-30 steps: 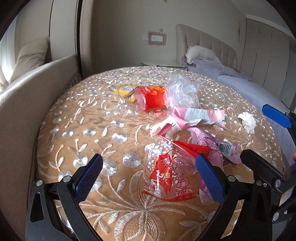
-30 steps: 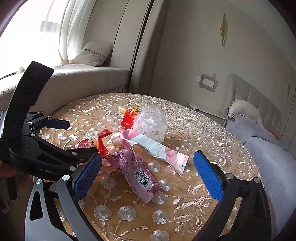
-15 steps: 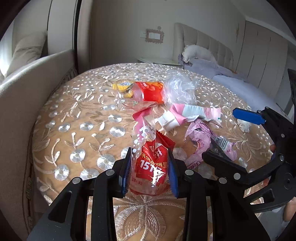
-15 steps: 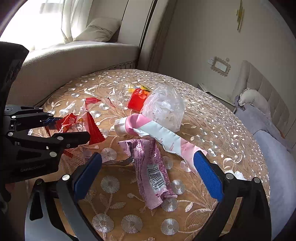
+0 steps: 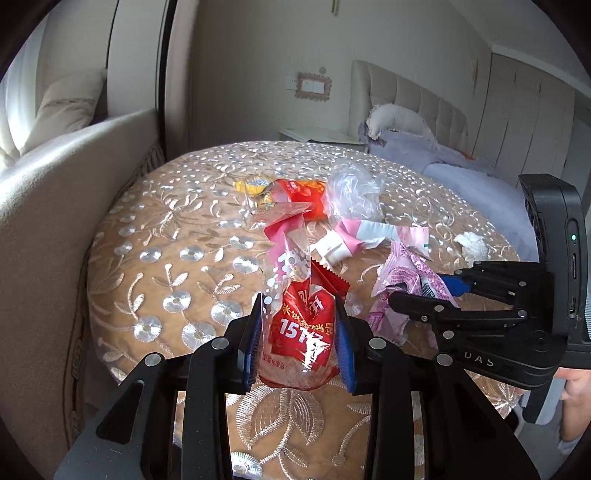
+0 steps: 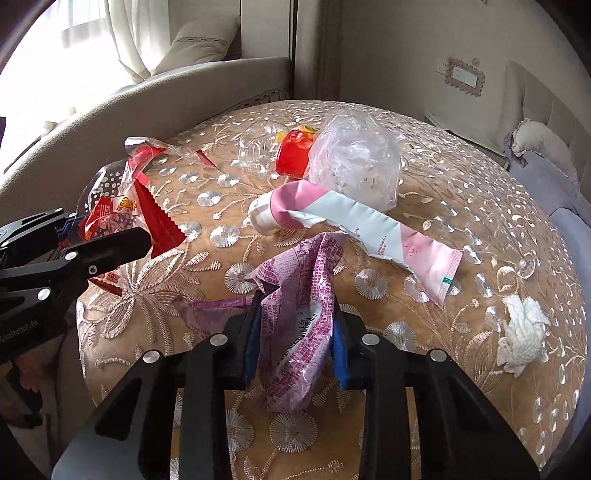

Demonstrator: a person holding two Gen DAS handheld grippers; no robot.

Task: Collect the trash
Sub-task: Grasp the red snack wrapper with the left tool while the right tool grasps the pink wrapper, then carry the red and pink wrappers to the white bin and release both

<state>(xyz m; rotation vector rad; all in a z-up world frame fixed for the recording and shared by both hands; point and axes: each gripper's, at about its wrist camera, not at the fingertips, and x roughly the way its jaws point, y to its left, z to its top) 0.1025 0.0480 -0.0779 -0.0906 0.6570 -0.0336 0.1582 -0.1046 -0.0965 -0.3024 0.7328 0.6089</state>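
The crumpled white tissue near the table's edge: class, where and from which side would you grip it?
Grip the crumpled white tissue across its raised middle, coming from above. It sits as a small bunched lump, apart from the wrappers, on the embroidered tablecloth, so likely nothing blocks fingers closing on either side.

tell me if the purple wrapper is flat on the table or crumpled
Crumpled: the purple wrapper is bunched and twisted between the right tool's pads, its upper end creased.

Daylight comes through the curtained window, which is overexposed to white. The embroidered tablecloth is lit softly and its silver flowers glint. Both views are sharp in the middle, strongly curved, with dark corners at the edges.
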